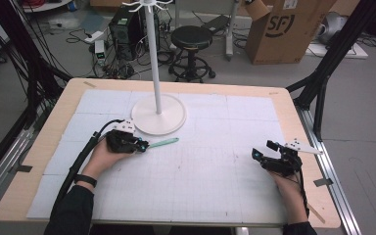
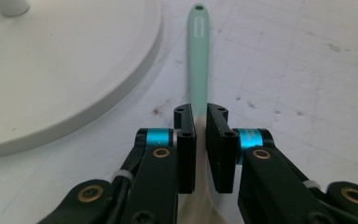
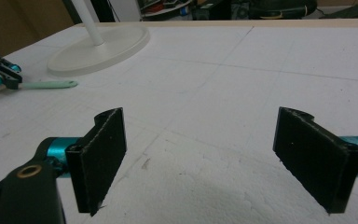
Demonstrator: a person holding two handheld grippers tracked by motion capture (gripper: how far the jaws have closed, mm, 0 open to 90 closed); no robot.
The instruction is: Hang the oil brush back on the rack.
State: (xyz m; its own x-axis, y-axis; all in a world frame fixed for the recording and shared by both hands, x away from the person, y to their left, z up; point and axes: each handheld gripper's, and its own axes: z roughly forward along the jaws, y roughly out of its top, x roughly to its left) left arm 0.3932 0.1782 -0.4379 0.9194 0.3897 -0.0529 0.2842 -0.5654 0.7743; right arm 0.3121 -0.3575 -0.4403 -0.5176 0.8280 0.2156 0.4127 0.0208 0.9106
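At centre left of the high view, the left hand-held gripper (image 1: 143,145) is clamped on a mint-green spatula (image 1: 164,143) lying on the desk (image 1: 284,105), just below the white stand base (image 1: 158,114). Its handle points right and slightly upward. At lower right, the right hand-held gripper (image 1: 257,154) rests wide open, holding nothing.

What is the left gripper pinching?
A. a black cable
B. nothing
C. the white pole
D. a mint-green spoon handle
D: in the left gripper view, the left gripper has its jaws closed around the mint-green spoon handle, which lies on the table beside the white stand base.
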